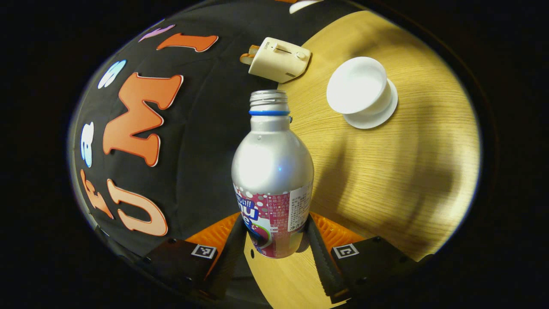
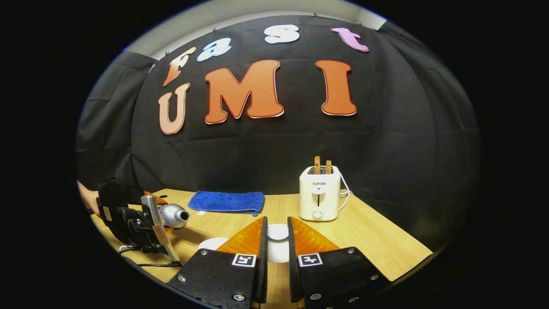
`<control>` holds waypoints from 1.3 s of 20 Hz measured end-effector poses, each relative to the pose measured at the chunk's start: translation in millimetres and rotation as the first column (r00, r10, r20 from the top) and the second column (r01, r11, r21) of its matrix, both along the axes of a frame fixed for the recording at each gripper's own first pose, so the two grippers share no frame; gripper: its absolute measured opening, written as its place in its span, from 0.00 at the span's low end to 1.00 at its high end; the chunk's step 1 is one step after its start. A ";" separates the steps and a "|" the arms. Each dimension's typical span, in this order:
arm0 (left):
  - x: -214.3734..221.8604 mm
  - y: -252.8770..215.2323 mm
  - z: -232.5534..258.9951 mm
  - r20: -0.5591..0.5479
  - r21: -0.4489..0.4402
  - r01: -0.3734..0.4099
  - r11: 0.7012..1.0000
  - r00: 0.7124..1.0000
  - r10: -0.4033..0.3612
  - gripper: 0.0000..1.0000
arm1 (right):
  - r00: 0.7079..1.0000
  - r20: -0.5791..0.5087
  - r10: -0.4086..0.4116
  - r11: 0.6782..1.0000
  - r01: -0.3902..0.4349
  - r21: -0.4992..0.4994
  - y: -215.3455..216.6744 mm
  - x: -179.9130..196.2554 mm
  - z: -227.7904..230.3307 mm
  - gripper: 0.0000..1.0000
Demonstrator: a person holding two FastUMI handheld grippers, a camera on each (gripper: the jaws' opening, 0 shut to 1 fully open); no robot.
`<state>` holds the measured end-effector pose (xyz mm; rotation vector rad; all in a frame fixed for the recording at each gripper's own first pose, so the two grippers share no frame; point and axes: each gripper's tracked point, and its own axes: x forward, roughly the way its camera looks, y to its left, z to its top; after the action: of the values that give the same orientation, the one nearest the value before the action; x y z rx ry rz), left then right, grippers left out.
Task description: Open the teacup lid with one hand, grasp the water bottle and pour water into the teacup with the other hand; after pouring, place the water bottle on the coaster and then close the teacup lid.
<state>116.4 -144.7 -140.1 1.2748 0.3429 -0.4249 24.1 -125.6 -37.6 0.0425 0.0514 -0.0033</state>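
Black cloth walls back a pale wood-grain bench (image 2: pixel 377 244) whose front and right edges run close behind the white toaster (image 2: pixel 319 193), leaving bare board to its right. A soft blue folded towel (image 2: pixel 227 201) lies flat near the back wall. In the left gripper view the smooth silver metal water bottle (image 1: pixel 272 171), uncapped with a threaded neck, sits clamped between the left gripper (image 1: pixel 274 244) fingers at its labelled base, tilted toward the open white teacup (image 1: pixel 358 88) on its round saucer. The right gripper (image 2: pixel 277 240) fingers stand narrowly apart around a white rounded lid (image 2: pixel 278 232); whether they press on it I cannot tell.
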 end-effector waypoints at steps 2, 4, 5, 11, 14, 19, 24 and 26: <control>4.0 -4.8 2.7 0.013 0.050 0.027 0.998 1.000 -0.027 0.84 | 1.000 0.002 -0.003 1.000 0.003 0.009 -2.8 -0.7 0.4 0.21; 3.2 -6.5 7.8 0.027 0.099 0.053 0.994 0.998 -0.056 0.84 | 1.000 0.002 -0.006 1.000 0.006 0.015 -5.1 -1.4 -0.6 0.21; 1.9 -8.4 8.8 0.028 0.117 0.064 0.991 0.997 -0.068 0.84 | 1.000 0.001 -0.005 1.000 0.005 0.017 -5.3 -0.7 -1.7 0.21; 4.1 -13.8 10.8 0.025 0.224 0.099 0.970 0.994 -0.107 0.84 | 1.000 -0.004 -0.007 1.000 0.007 0.022 -9.5 -2.7 -6.0 0.21; 8.3 -14.9 13.1 0.024 0.280 0.117 0.953 0.991 -0.129 0.84 | 1.000 -0.004 -0.007 1.000 0.007 0.026 -11.7 -2.1 -6.5 0.21; 11.4 -21.4 24.3 0.039 0.375 0.162 0.913 0.981 -0.190 0.84 | 1.000 -0.007 -0.003 0.999 0.003 0.036 -12.9 -4.4 -7.6 0.21; 15.4 -23.9 33.5 0.036 0.467 0.188 0.864 0.972 -0.231 0.84 | 1.000 -0.003 -0.001 1.000 0.001 0.020 -15.0 -6.6 -6.7 0.21; 16.7 -24.4 36.3 0.034 0.491 0.196 0.849 0.969 -0.243 0.84 | 1.000 -0.002 0.003 1.000 -0.003 0.023 -15.4 -7.7 -5.9 0.21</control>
<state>133.1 -169.1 -103.8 1.8345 0.2274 -0.4881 16.4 -141.1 -43.5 0.0652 0.0536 -0.0002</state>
